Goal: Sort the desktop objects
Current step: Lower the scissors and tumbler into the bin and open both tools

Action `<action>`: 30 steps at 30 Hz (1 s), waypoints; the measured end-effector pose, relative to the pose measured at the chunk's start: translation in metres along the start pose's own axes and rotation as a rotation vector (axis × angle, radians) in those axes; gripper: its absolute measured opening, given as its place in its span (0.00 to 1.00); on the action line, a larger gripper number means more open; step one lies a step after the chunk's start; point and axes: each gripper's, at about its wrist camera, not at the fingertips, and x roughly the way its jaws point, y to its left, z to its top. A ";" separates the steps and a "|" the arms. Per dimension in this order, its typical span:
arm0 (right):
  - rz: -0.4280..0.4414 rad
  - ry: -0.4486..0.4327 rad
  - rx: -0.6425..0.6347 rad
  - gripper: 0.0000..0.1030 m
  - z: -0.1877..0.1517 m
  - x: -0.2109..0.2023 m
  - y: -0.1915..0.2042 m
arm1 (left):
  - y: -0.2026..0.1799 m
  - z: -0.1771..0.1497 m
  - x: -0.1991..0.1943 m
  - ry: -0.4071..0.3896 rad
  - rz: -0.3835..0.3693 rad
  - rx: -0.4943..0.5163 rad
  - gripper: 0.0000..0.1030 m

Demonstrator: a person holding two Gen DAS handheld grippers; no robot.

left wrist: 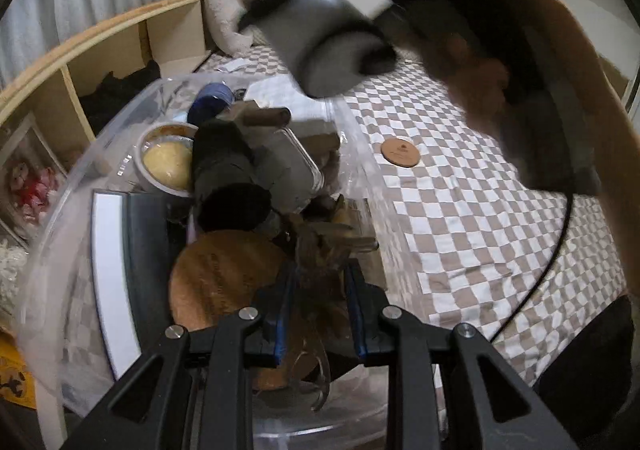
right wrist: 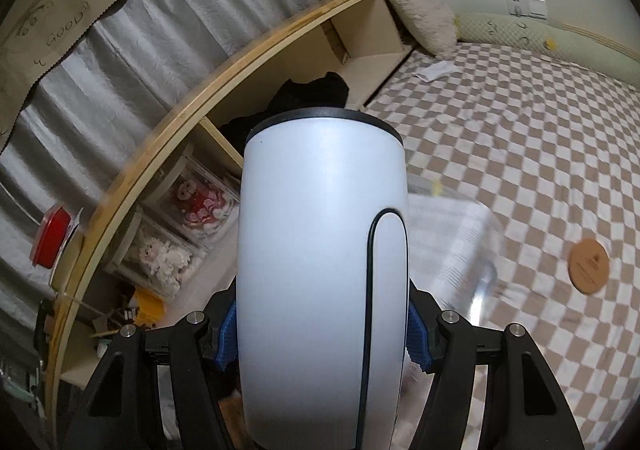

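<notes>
My right gripper (right wrist: 322, 338) is shut on a white tumbler (right wrist: 320, 270) with a black rim, held above the clear plastic bin; it shows blurred in the left wrist view (left wrist: 328, 46). My left gripper (left wrist: 320, 314) is shut on a brown tortoiseshell hair claw (left wrist: 324, 250), low over the clear bin (left wrist: 76, 186). The bin holds a round wooden coaster (left wrist: 224, 274), a bowl with yellow contents (left wrist: 166, 162), a blue cup (left wrist: 212, 100), dark cylinders and a metal tray. One round wooden coaster (left wrist: 399, 152) lies on the checkered cloth; it also shows in the right wrist view (right wrist: 589, 266).
A wooden shelf (right wrist: 224, 90) runs along the left with black cloth (right wrist: 308, 94), boxed plush toys (right wrist: 196, 202) and a red-lidded jar (right wrist: 52, 242). The checkered bedspread (right wrist: 520, 154) spreads to the right, pillows at its far end. A black cable (left wrist: 552, 262) crosses the cloth.
</notes>
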 end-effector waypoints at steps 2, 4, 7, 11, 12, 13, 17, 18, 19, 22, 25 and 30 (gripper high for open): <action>0.018 0.012 0.021 0.65 0.008 0.012 0.008 | -0.001 -0.001 0.002 0.003 -0.008 0.001 0.24; 0.040 0.027 0.048 0.65 0.015 0.025 0.014 | -0.001 -0.003 0.002 0.001 -0.016 0.005 0.24; 0.067 0.065 0.093 0.65 0.025 0.049 0.019 | 0.007 -0.006 -0.003 -0.006 -0.049 -0.024 0.24; 0.096 0.145 0.162 0.65 0.027 0.083 0.018 | 0.025 -0.008 -0.010 -0.021 -0.094 -0.084 0.48; 0.099 0.156 0.163 0.65 0.026 0.089 0.020 | 0.028 -0.009 -0.011 -0.026 -0.118 -0.100 0.49; 0.098 0.165 0.153 0.65 0.025 0.094 0.022 | 0.031 -0.009 -0.012 -0.027 -0.136 -0.116 0.49; 0.063 0.177 0.127 0.65 0.024 0.101 0.031 | 0.035 -0.010 -0.015 -0.039 -0.148 -0.130 0.49; 0.053 0.180 0.126 0.65 0.024 0.100 0.032 | 0.035 -0.010 -0.016 -0.042 -0.145 -0.129 0.49; 0.044 0.184 0.127 0.65 0.024 0.098 0.032 | 0.035 -0.010 -0.017 -0.046 -0.143 -0.128 0.50; 0.016 0.194 0.131 0.67 0.024 0.093 0.031 | 0.036 -0.010 -0.020 -0.059 -0.142 -0.130 0.54; -0.003 0.189 0.129 0.68 0.025 0.083 0.029 | 0.037 -0.011 -0.023 -0.069 -0.140 -0.138 0.56; 0.002 0.151 0.090 0.68 0.025 0.054 0.026 | 0.038 -0.010 -0.025 -0.078 -0.131 -0.155 0.57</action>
